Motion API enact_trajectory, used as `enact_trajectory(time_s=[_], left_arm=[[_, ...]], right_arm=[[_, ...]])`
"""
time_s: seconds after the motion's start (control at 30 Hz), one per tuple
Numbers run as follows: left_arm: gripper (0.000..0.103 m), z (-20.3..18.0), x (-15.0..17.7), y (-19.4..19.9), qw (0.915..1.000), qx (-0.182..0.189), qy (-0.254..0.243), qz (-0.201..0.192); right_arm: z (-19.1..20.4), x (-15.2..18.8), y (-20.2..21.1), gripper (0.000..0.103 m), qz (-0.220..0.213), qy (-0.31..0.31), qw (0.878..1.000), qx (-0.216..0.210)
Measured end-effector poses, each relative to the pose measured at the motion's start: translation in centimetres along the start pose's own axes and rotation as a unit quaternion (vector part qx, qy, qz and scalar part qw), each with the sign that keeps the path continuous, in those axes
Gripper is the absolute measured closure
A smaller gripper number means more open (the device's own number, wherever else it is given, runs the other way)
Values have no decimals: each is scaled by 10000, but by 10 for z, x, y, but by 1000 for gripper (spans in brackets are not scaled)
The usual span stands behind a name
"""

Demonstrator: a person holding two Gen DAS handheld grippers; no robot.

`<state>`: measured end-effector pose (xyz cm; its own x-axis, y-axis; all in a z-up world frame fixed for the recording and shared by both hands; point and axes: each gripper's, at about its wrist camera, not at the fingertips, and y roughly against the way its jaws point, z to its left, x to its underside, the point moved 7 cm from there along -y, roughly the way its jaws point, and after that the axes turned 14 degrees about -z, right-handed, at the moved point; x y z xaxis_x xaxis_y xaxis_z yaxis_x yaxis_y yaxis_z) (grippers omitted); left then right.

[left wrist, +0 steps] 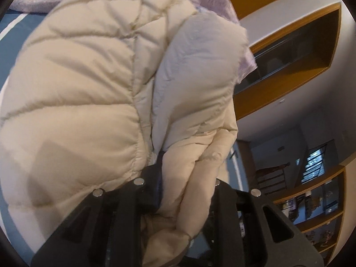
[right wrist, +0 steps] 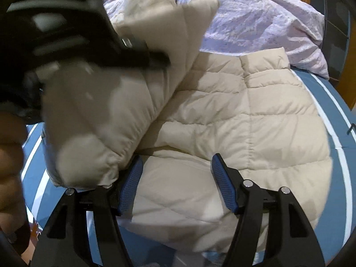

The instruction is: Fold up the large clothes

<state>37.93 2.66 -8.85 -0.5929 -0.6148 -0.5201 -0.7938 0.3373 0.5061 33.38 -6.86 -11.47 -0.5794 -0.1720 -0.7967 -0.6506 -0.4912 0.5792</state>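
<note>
The cream quilted puffer jacket [right wrist: 233, 115] lay spread across the blue striped bed [right wrist: 333, 120], with a rumpled lilac duvet [right wrist: 255, 22] bunched behind it near the head of the bed. The left hand-held gripper [left wrist: 178, 191] had its jaws nearly closed on a thick gather of the jacket's fabric, apparently a sleeve or side panel, which bulged out past the fingers and filled most of the left wrist view. Holding that bunch clamped made sense for a fold: padded cloth springs back, so a firm pinch was probably needed to carry the panel over the body of the jacket. In the right wrist view the same gripper appeared blurred at upper left [right wrist: 142, 51], with the lifted sleeve [right wrist: 106, 115] draped diagonally across the jacket's left half. The right hand-held gripper [right wrist: 175, 187] stood wide open, its blue pads [right wrist: 222, 184] on either side of the jacket's lower hem region with nothing pinched between them; whether the pads brushed the cloth could not be told. It seemed poised to steady or take the hem while the sleeve was laid inward. The fold looked to be at an early stage, since most of the body was still flat and unfolded.
</note>
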Motion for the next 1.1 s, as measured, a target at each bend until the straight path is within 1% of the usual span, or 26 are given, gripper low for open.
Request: enact_trajectory(time_s=[0.17,0.23,0.27,0.47,0.6,0.73,0.77,0.9,1.0,1.1], left_arm=[[82,-2,7,-24,9993,-280,-141,179],[82,-7,11,-33,9983,-429,-301,235],[82,-8,13,-37,9975,-520,-406,247],[81,-20,18,-49,9907,-927,-976,196],[80,-30,20,-48,9879,-1042,-1132,164],[80,-34,28,-46,9874,-1067,-1162,160],[80,-38,36,-49,9872,-1067,-1173,158],[80,-54,48,-48,9855,-1030,-1344,137],[80,-74,59,-46,9845,-838,-1535,140],[80,-90,67,-43,9858,-593,-1556,193]], right_arm=[[-22,1,13,37,-68,-33,9998,189],[-32,0,18,37,-104,-51,9996,256],[-39,0,23,37,-133,-39,9992,364],[-76,0,42,37,-293,-114,9971,686],[-90,10,40,37,-179,-178,9965,797],[-97,21,26,38,80,-377,9963,772],[-98,23,24,38,111,-404,9962,763],[-100,26,20,37,157,-516,9959,729],[-102,26,19,37,143,-637,9955,688],[-101,27,19,37,117,-703,9952,676]])
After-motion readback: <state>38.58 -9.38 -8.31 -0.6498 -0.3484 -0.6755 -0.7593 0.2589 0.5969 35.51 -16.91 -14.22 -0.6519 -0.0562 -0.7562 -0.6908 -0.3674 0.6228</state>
